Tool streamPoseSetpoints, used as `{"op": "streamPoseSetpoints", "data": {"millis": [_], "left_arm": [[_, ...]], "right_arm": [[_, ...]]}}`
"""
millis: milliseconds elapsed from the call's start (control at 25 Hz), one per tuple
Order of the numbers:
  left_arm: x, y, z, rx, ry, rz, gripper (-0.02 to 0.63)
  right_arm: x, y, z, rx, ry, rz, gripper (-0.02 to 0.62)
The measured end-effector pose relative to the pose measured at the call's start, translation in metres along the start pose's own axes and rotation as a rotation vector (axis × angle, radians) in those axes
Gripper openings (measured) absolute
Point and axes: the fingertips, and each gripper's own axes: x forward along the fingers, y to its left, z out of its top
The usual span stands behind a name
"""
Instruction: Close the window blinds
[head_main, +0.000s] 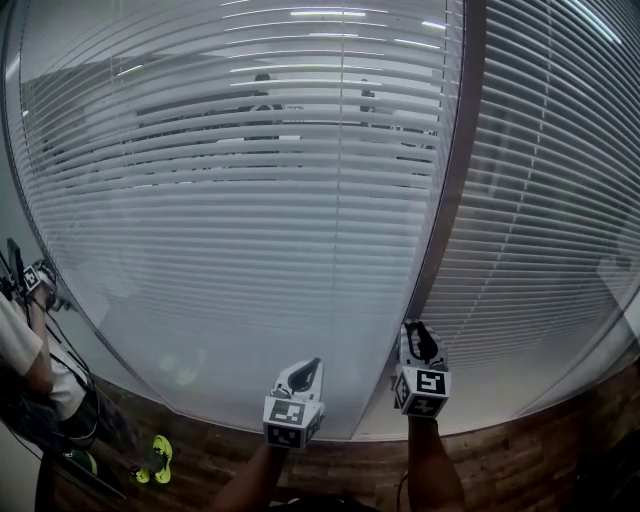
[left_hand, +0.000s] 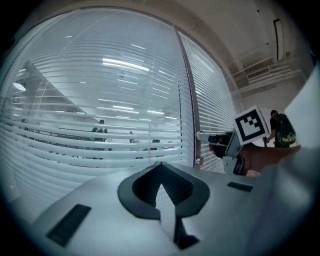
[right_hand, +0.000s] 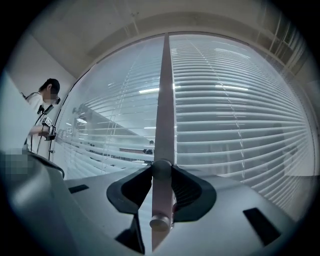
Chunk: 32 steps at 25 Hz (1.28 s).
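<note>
1. The tilt wand (right_hand: 164, 110) hangs at the right edge of the left-hand blinds (head_main: 250, 200), just beside the window post (head_main: 455, 180). The slats there look partly open, since the room beyond shows through.
2. The right gripper (right_hand: 162, 167) is clamped on the wand's lower part, just above its end cap. The left gripper (left_hand: 160, 165) has its jaws together on nothing, near the blinds' bottom edge.
3. The wand is probably light, stiff and smooth, so it may slip when twisted. A firm hold low down, rolling it about its own axis, seems best.
4. Pulling downward risks the top hook, and the thin slats likely bend easily, so they are best left alone.
</note>
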Motion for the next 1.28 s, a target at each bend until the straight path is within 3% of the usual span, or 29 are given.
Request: {"op": "streamPoseSetpoints", "data": {"millis": [360, 520, 800, 1120, 1280], "left_arm": [[-0.001, -0.003, 0.001, -0.009, -0.003, -0.007, 0.0], [-0.003, -0.002, 0.001, -0.009, -0.006, -0.004, 0.0], [-0.008, 0.004, 0.001, -0.016, -0.007, 0.013, 0.0], [-0.01, 0.0, 0.005, -0.02, -0.009, 0.014, 0.0], [-0.01, -0.001, 0.004, -0.007, -0.004, 0.008, 0.0]], "right_arm": [[0.001, -0.001, -0.002, 0.023, 0.016, -0.005, 0.127], [0.0, 0.001, 0.001, -0.069, 0.025, -0.009, 0.127], [-0.001, 0.009, 0.003, -0.495, 0.058, 0.057, 0.127], [-0.001, 0.015, -0.003, -1.206, 0.094, 0.096, 0.127], [-0.001, 0.017, -0.006, -1.48, 0.095, 0.12, 0.127]]}}
